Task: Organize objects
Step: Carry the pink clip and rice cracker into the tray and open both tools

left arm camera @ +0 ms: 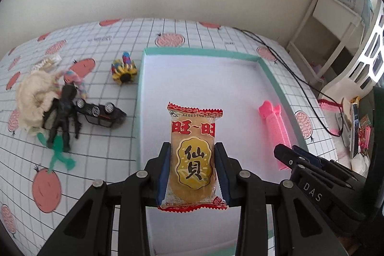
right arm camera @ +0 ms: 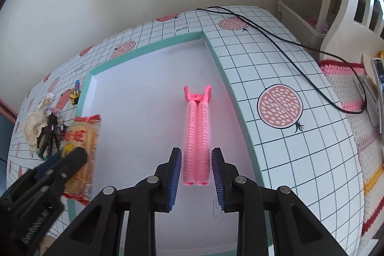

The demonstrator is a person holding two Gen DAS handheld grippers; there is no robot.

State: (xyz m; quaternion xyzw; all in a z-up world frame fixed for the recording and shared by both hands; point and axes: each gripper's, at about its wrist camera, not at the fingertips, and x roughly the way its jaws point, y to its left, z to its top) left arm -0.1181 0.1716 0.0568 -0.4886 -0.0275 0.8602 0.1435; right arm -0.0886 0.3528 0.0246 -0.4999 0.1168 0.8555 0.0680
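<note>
Between our left gripper's [left arm camera: 193,160] blue pads we clamp a red-and-yellow plastic-wrapped rice cracker packet [left arm camera: 193,155] above the white, teal-rimmed shallow box [left arm camera: 201,51]. Our right gripper [right arm camera: 195,169] is clamped on the pink double-roller hair clip [right arm camera: 196,136], over the same box near its right wall.

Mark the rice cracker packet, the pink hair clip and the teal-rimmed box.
rice cracker packet [left arm camera: 193,157], left wrist view, yellow label.
pink hair clip [right arm camera: 197,136], right wrist view, roller body.
teal-rimmed box [left arm camera: 199,51], left wrist view, far rim.
</note>
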